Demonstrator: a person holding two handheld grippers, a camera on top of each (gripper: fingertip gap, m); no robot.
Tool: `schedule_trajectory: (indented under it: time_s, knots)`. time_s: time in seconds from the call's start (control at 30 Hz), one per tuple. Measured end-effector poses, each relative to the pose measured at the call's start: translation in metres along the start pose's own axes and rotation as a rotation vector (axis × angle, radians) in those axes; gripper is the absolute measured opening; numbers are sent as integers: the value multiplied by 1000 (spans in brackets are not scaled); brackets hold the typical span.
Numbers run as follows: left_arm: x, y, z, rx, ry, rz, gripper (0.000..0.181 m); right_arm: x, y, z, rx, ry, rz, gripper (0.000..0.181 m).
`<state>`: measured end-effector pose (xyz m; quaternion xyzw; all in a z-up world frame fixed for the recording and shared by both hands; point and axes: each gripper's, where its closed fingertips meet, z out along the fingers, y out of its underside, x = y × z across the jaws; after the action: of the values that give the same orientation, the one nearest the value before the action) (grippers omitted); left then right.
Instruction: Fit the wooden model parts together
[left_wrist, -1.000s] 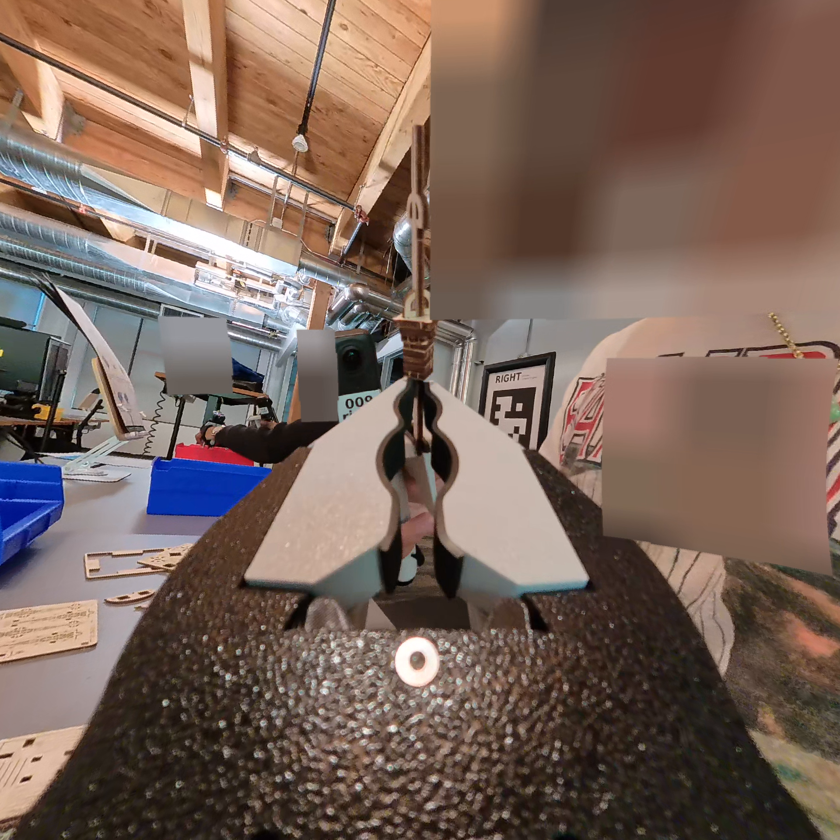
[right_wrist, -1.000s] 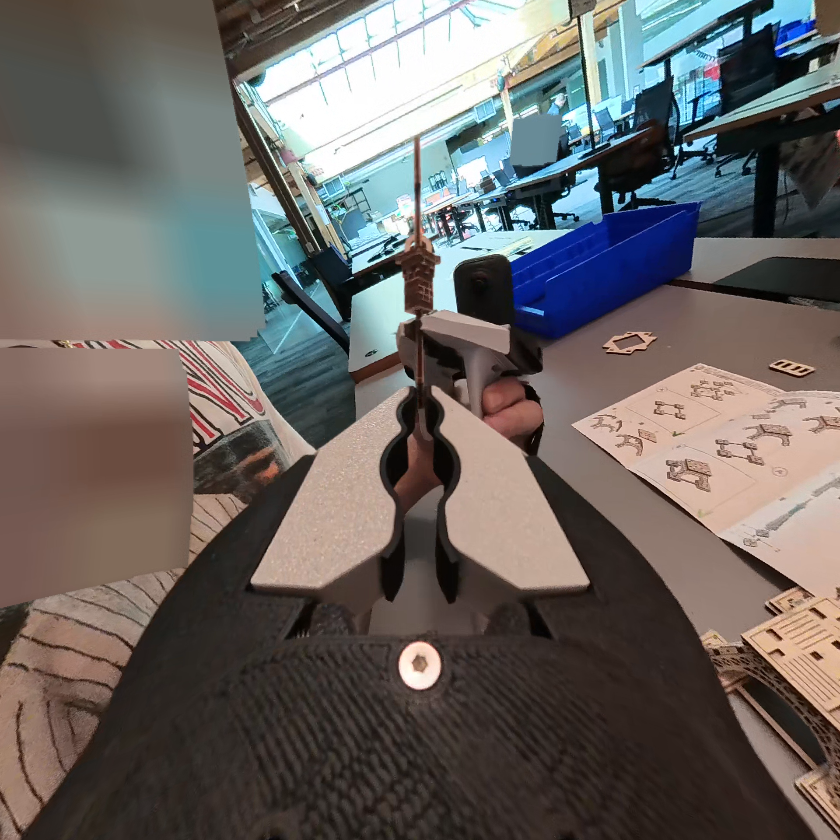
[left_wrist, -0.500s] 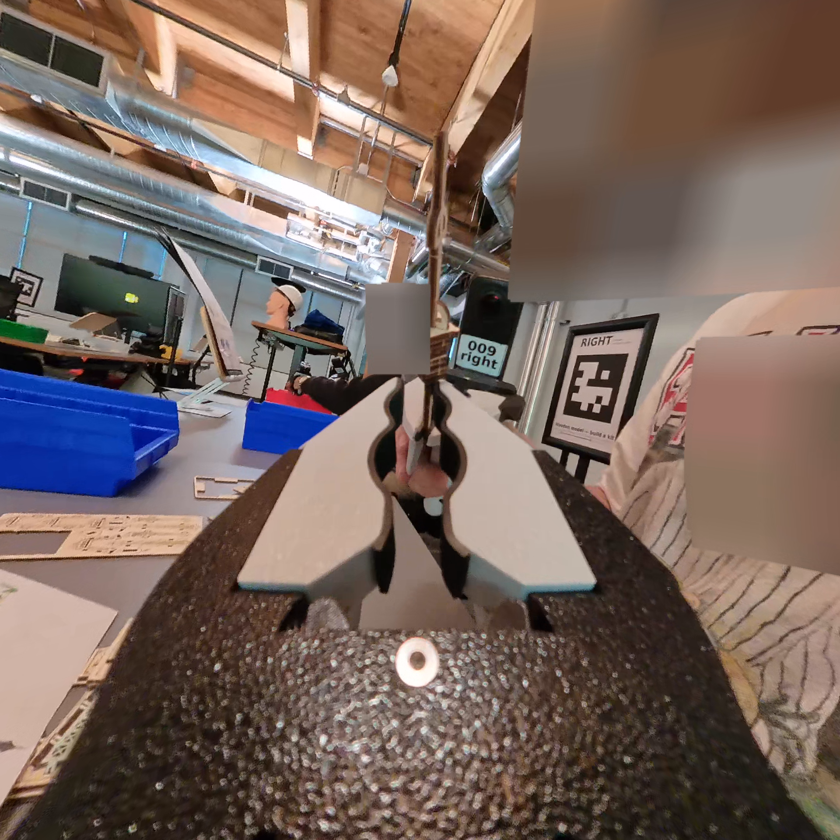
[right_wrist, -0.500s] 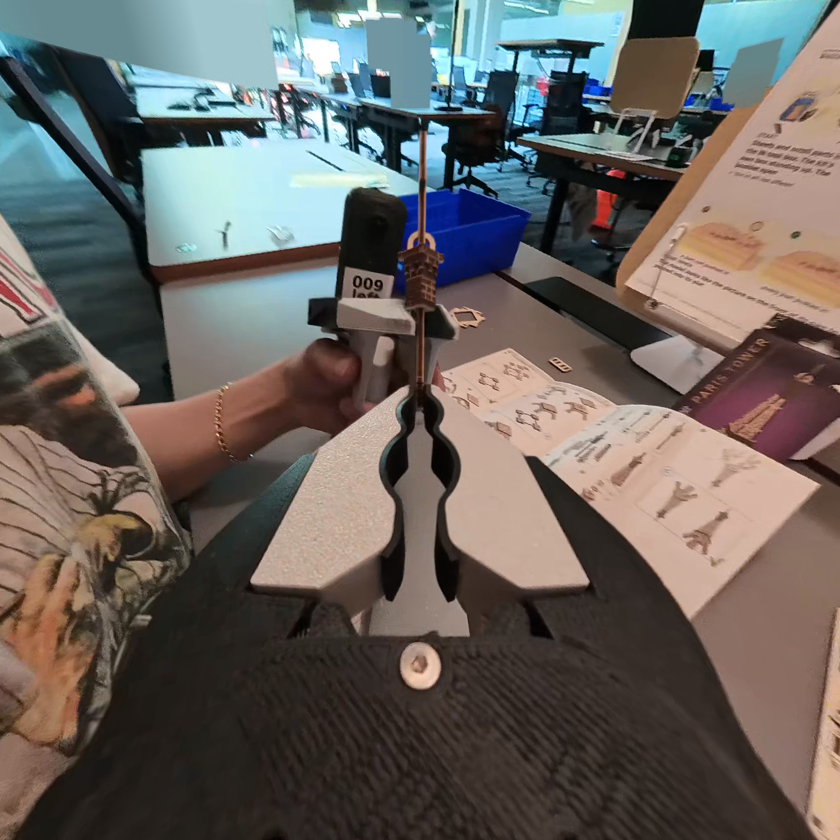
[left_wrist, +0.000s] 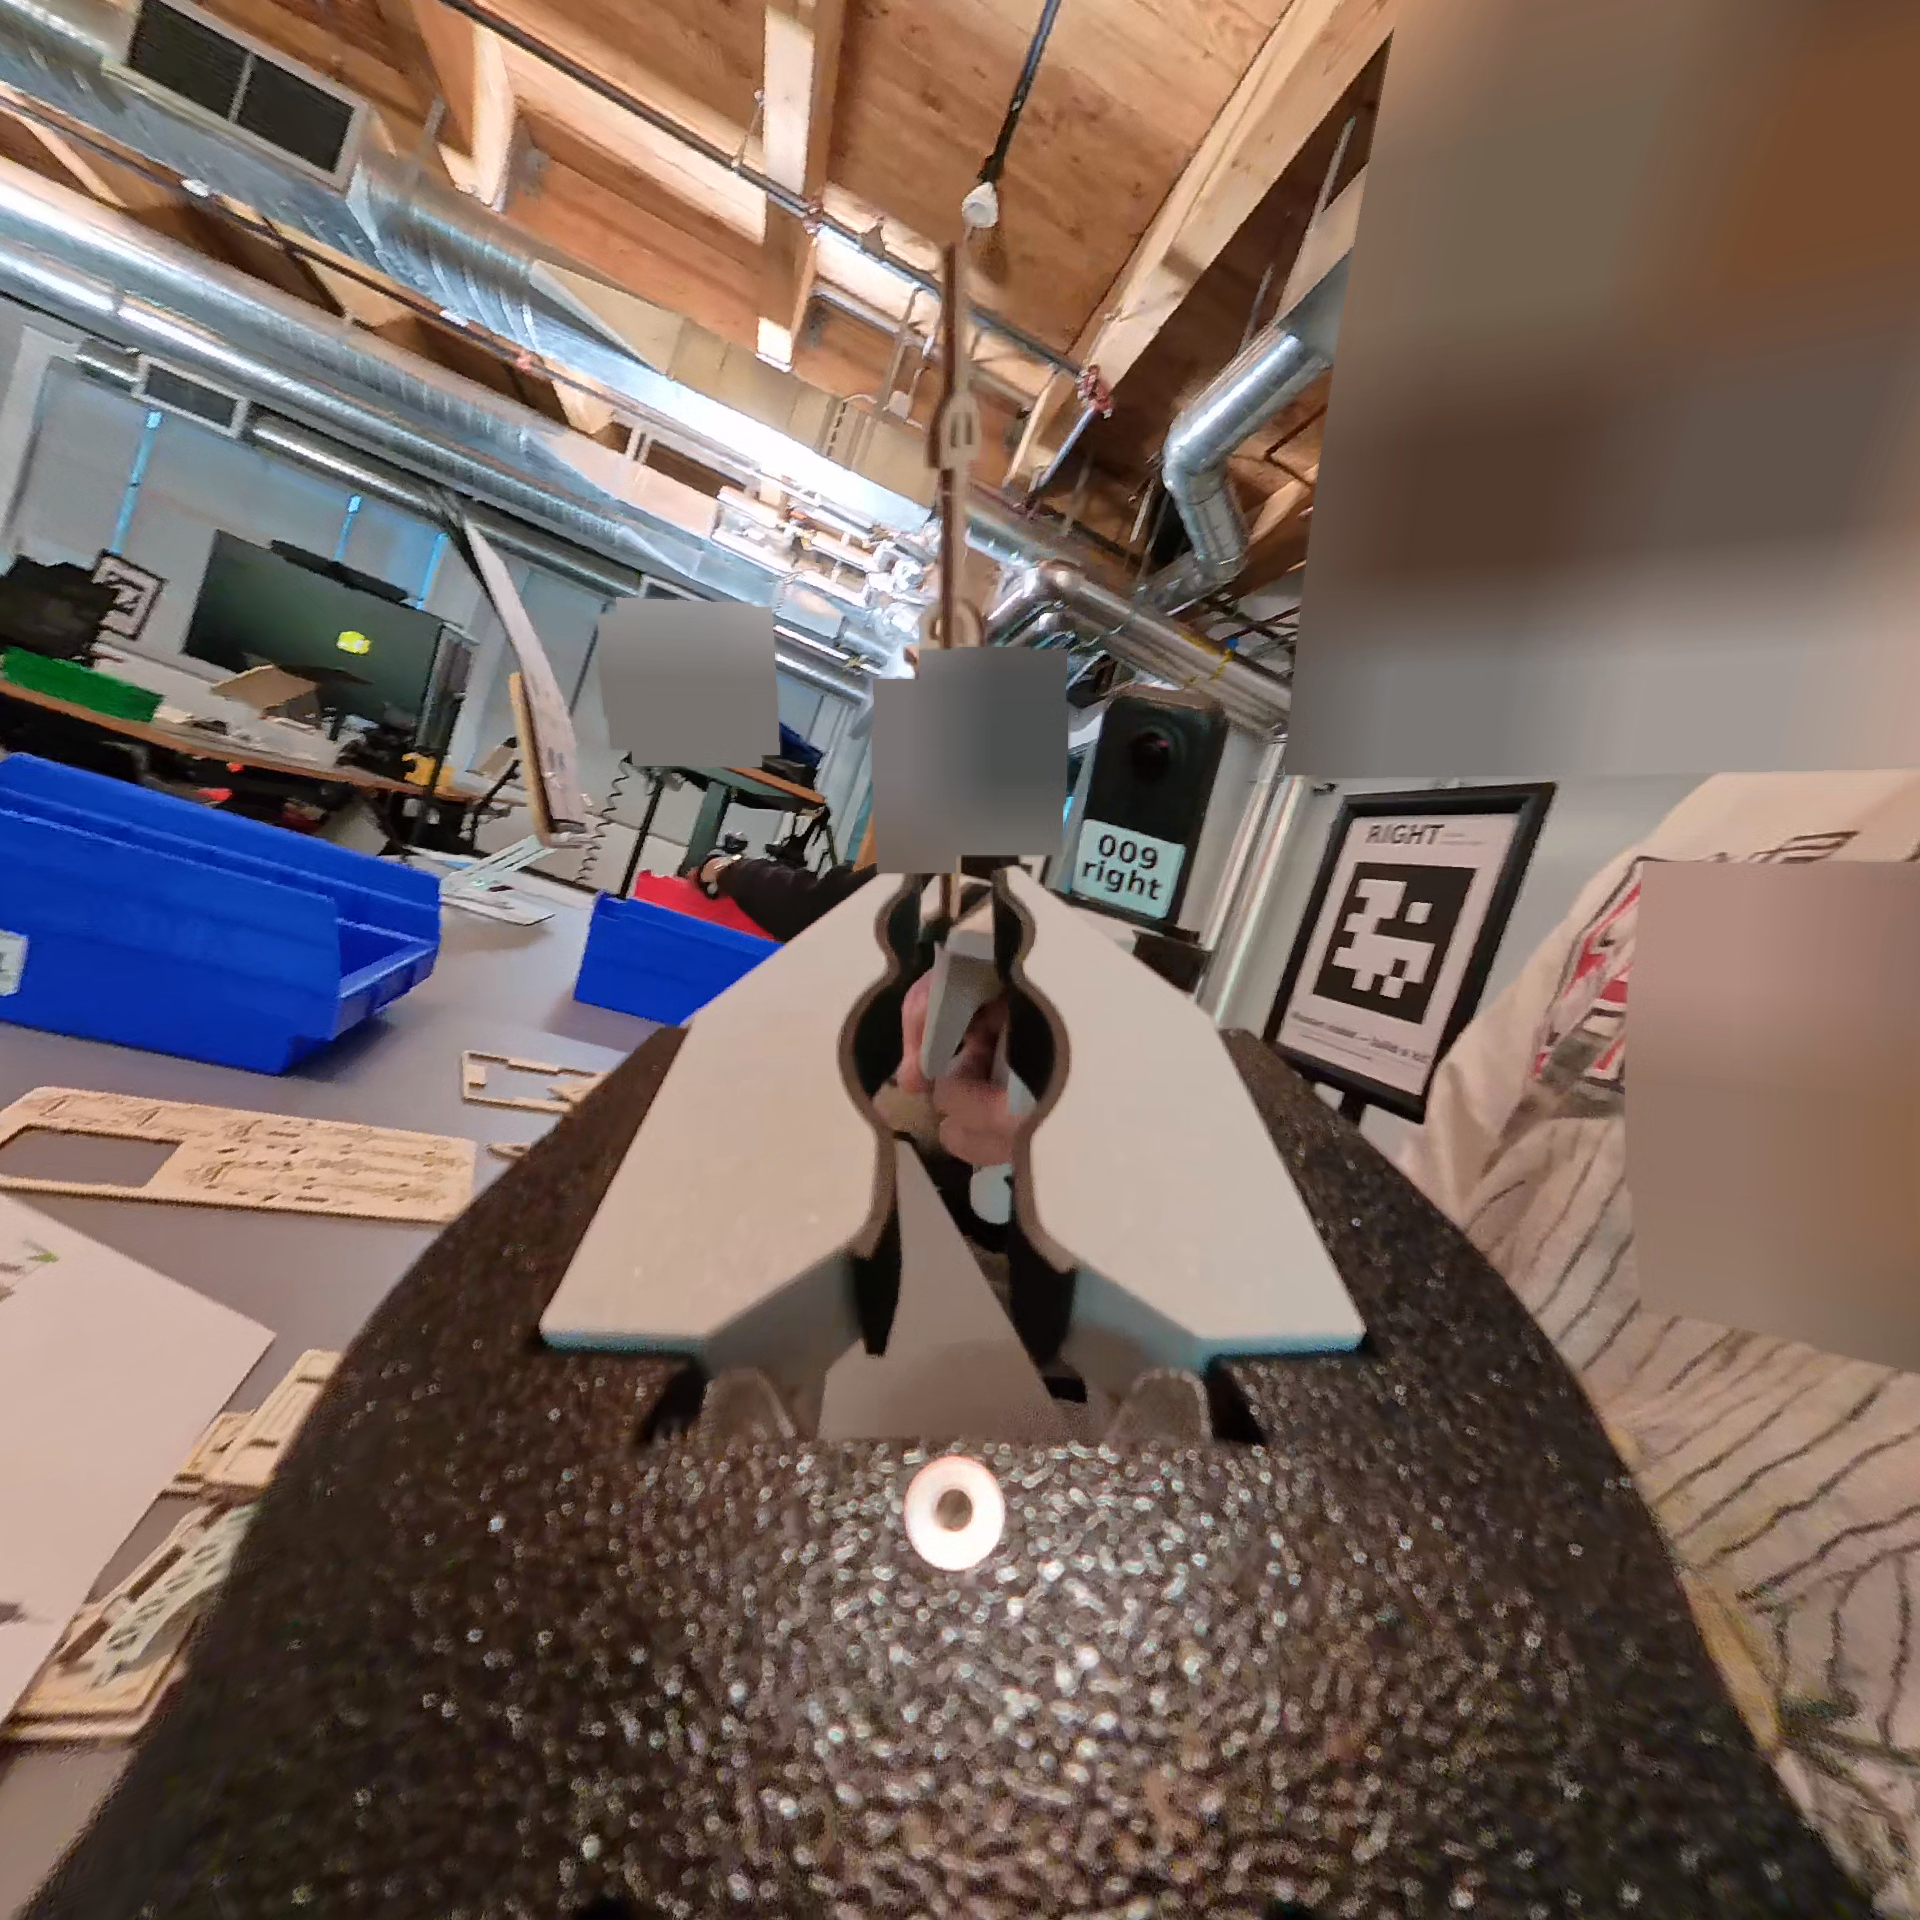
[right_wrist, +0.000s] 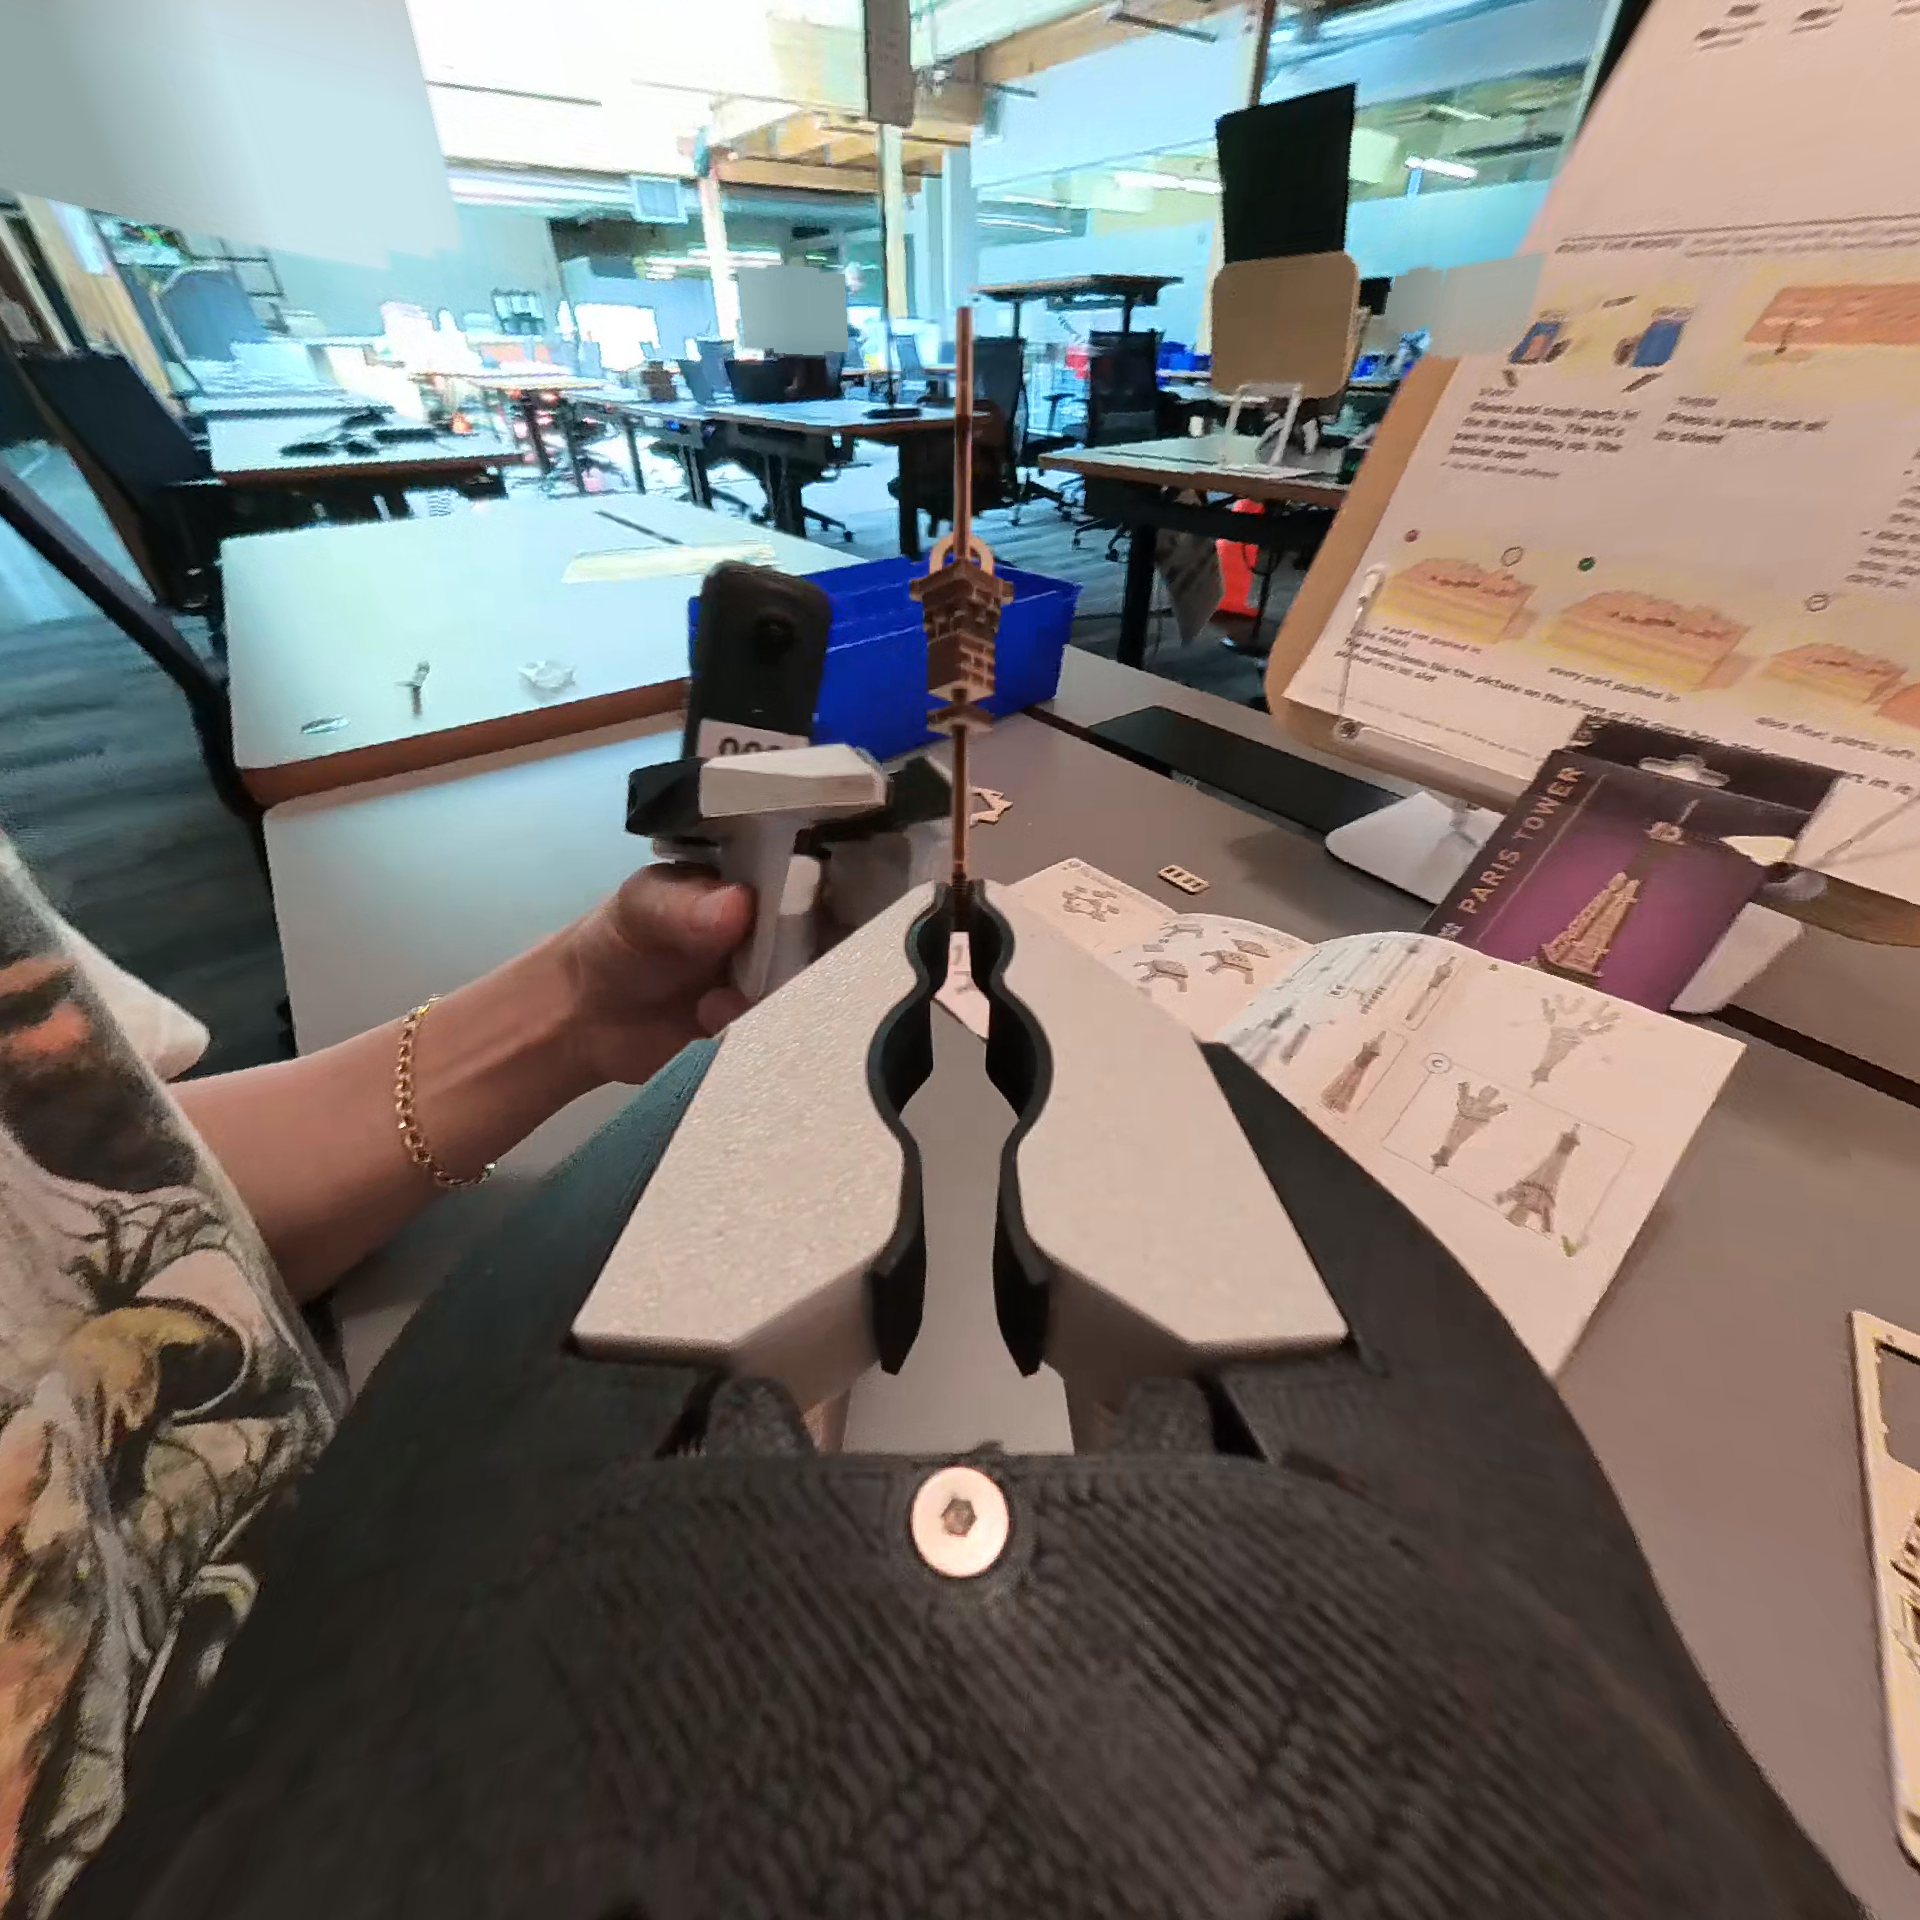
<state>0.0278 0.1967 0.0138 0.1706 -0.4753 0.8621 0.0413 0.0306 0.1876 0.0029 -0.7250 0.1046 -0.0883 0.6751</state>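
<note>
A thin wooden spire (right_wrist: 961, 634), a rod with a small brick-patterned block stack on it, stands upright in the air. My right gripper (right_wrist: 961, 894) is shut on its lower end. In the left wrist view the spire (left_wrist: 948, 436) rises from the narrow gap between the tips of my left gripper (left_wrist: 948, 883). The jaws stand slightly apart on either side of the rod. In the right wrist view the left gripper (right_wrist: 821, 821) faces mine, held in a hand (right_wrist: 644, 977) just left of the rod. The right gripper's finger (left_wrist: 966, 997) shows behind the gap.
Grey table (right_wrist: 1714, 1299) with an instruction sheet (right_wrist: 1455, 1070), a purple kit box (right_wrist: 1600, 894) and a clipboard stand (right_wrist: 1662, 468) to the right. Blue bins (left_wrist: 208, 914) (right_wrist: 894, 644) and punched wooden sheets (left_wrist: 239, 1153) lie on the left. A framed marker sign (left_wrist: 1392, 935) stands near the person. My left and right fingertips are right by each other.
Both grippers have tilted down toward the table with the spire. My left gripper's jaws, closed on the spire a second ago, now stand slightly apart. The right still holds it.
</note>
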Motion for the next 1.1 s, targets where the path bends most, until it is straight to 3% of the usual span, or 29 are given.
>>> schedule_trajectory:
  time_s: [0.03,0.17,0.27,0.37,0.57,1.1]
  knots:
    - [-3,1,0,-10,-20,9,10,7,1,-2,-6,32,3,0]
    - [-19,11,-2,-95,-138,82,12,63,24,-24,-120,271,64,0]
    - [-33,26,-4,-223,-248,186,11,117,73,-55,-306,488,93,0]
    - [-43,47,-5,-368,-313,266,12,151,122,-79,-471,599,160,0]
    - [-50,67,0,-460,-340,296,12,167,174,-85,-698,569,239,0]
    - [-55,90,1,-579,-347,312,12,174,194,-75,-848,523,284,0]
